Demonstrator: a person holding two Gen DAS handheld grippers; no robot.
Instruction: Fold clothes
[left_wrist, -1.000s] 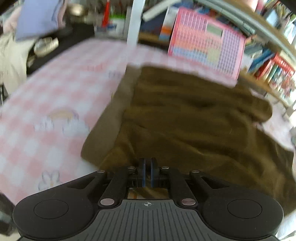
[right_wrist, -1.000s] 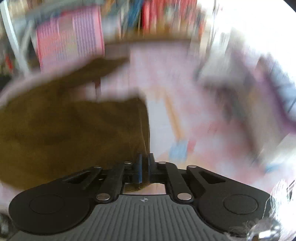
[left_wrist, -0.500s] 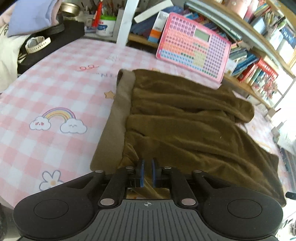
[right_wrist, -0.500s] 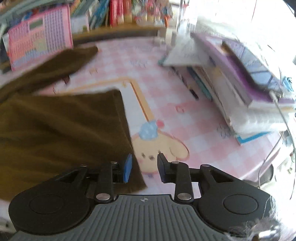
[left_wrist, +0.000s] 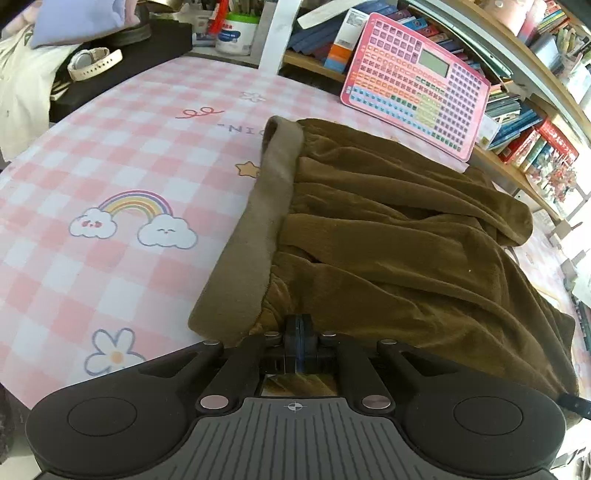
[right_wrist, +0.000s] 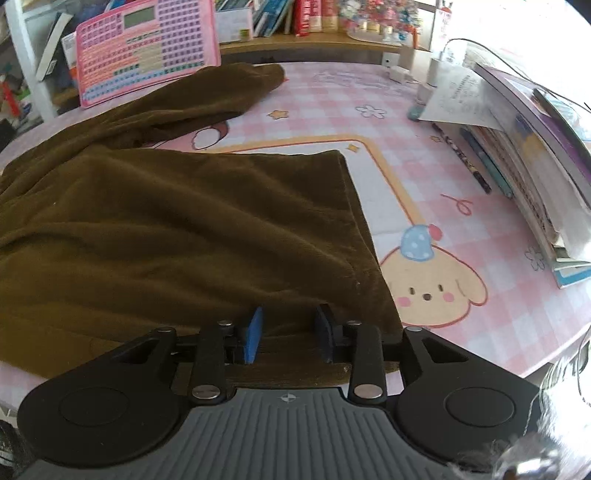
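A brown velvety garment (left_wrist: 388, 236) with a grey-brown waistband (left_wrist: 258, 236) lies spread on the pink checked table mat (left_wrist: 110, 155). My left gripper (left_wrist: 298, 325) is shut on the garment's near edge beside the waistband. In the right wrist view the same garment (right_wrist: 166, 221) covers the left half, one leg (right_wrist: 207, 99) stretching toward the back. My right gripper (right_wrist: 290, 319) is open, its jaws on either side of the garment's near hem without pinching it.
A pink toy keyboard (left_wrist: 417, 85) leans against shelves of books (left_wrist: 535, 122) at the back. A stack of books and papers (right_wrist: 524, 147) sits at the mat's right. A watch (left_wrist: 92, 62) and a white jar (left_wrist: 236, 33) lie at the far left.
My right gripper has opened and let go of the garment's hem, which now lies flat on the mat. The left gripper stays shut on the cloth. Both views have steadied.
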